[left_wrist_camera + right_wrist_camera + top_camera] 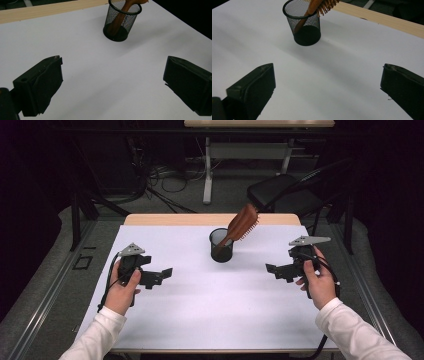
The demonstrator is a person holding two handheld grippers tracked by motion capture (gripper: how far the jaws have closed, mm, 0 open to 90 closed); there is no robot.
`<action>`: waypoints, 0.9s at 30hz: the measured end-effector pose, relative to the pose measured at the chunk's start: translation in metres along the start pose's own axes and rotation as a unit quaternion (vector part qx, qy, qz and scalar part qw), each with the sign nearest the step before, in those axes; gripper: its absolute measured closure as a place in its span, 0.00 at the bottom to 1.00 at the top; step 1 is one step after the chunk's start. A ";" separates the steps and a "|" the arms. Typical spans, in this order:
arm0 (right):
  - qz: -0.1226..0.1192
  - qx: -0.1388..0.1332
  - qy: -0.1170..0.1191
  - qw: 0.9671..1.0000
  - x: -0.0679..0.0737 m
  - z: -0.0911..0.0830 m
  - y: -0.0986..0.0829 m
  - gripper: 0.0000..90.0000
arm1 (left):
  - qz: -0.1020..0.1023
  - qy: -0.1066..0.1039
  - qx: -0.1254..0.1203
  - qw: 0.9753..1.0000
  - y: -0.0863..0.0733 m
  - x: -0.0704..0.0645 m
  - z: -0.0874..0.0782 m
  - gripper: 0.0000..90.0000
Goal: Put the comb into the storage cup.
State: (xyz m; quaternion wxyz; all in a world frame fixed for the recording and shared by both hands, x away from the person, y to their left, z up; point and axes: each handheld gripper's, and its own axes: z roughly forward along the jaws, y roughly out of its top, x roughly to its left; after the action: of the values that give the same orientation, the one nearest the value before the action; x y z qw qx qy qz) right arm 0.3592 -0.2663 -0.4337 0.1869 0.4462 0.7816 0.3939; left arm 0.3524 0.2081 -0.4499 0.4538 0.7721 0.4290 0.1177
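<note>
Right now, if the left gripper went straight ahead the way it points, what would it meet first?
Probably the white table cover, then the mesh cup holding the hairbrush; the left gripper points slightly downward, depth unclear.

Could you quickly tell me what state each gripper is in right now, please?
Left gripper: open, holding nothing.
Right gripper: open, holding nothing.

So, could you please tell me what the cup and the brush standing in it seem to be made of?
The cup looks like black metal wire mesh with a matt finish: you can see through its fine grid wall, and it has a solid rim and base. The brush looks like reddish-brown wood with a smooth, slightly glossy finish; its bristles look wooden too, though that is less certain.
</note>
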 end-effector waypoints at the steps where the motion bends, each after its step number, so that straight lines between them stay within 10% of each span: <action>1: 0.001 -0.001 -0.001 1.000 0.000 0.000 -0.002 0.00 | -0.002 0.002 0.000 1.000 -0.002 0.002 -0.002 0.03; 27: 0.035 0.003 -0.011 0.999 -0.008 0.000 -0.057 0.00 | -0.057 0.024 -0.025 0.998 -0.052 0.030 -0.019 0.03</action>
State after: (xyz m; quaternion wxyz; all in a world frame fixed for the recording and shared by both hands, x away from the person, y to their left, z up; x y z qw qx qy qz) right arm 0.3321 -0.2890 -0.4792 0.1806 0.4780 0.7647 0.3926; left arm 0.3304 0.2540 -0.4869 0.4682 0.7322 0.4797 0.1209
